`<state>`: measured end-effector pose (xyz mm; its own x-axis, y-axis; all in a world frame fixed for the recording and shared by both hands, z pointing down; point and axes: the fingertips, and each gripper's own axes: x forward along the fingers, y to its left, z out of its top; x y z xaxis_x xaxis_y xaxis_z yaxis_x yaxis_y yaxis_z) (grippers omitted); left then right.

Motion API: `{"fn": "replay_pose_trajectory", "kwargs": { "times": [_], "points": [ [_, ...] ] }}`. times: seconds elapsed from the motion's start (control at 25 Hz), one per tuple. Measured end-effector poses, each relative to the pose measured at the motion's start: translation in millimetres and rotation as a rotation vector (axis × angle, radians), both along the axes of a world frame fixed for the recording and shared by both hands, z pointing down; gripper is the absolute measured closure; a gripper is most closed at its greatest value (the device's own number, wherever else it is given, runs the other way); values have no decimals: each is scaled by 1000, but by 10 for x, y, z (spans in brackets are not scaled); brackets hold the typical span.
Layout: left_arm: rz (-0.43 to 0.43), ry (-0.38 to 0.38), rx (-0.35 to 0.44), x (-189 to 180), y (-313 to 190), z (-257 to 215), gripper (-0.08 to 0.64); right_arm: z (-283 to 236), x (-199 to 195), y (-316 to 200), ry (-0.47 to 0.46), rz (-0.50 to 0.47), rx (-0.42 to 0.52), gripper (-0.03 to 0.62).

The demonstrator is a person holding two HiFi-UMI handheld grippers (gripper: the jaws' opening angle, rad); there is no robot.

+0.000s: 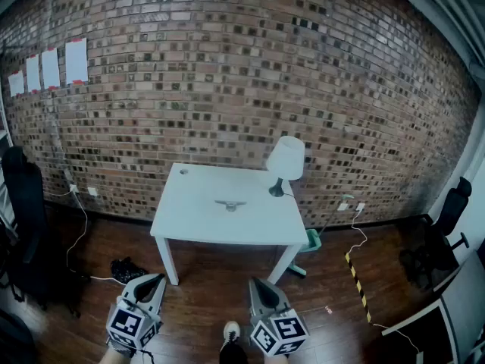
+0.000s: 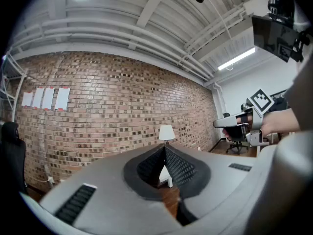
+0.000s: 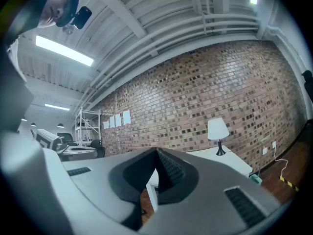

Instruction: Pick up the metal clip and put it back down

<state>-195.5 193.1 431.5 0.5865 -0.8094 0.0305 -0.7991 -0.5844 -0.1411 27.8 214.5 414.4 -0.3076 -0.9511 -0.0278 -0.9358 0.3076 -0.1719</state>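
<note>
So far: nothing lifted; pick-up and put-down both seem left.
Clip: small silvery metal clip (image 1: 230, 204) lies on the white rectangular surface (image 1: 186, 226), well apart from both tools.
Tools: left tool (image 1: 158, 279) and right tool (image 1: 255, 283) closed together, empty.

Grey left gripper (image 1: 158, 279) and right gripper (image 1: 254, 283) bear black-and-white marker cubes (image 1: 130, 323), dark ribbed jaws

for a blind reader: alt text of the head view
A metal clip lies on a white table against a brick wall, a lamp at its back right. Left claw and right claw, shut, hang short of it.
</note>
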Motion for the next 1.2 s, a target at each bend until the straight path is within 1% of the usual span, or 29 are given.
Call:
{"fn": "replay_pose_trajectory", "kwargs": {
  "times": [0.16,0.28,0.4,0.48,0.56,0.68,0.84,1.0,1.12,1.2],
  "points": [
    [-22,-6,-17,30,-381,41,543,47,138,-411,-19,0,-5,611],
    [-41,-5,-32,118,-780,99,543,104,284,-802,-22,-4,-8,611],
    [-46,-14,-31,343,-1201,85,543,155,508,-1245,-23,-6,-19,611],
    [-39,-23,-14,540,-1528,34,543,178,667,-1584,-8,-9,-25,611],
    [-35,-24,-22,757,-1874,-13,543,193,827,-1948,11,-18,-39,611],
    [-53,-14,-34,1007,-2391,-30,543,211,1063,-2469,9,-39,-65,611],
    [-94,18,-29,1222,-3075,-69,543,187,1331,-3146,-2,-68,-77,611],
    [-93,5,-84,1452,-3420,-82,543,220,1485,-3605,7,-88,-90,611],
    [-105,-16,-80,1433,-3654,5,543,274,1519,-3852,11,-99,-99,611],
    [-105,-21,-90,1459,-3786,5,543,361,1526,-4027,24,-106,-124,611]
  ]
}}
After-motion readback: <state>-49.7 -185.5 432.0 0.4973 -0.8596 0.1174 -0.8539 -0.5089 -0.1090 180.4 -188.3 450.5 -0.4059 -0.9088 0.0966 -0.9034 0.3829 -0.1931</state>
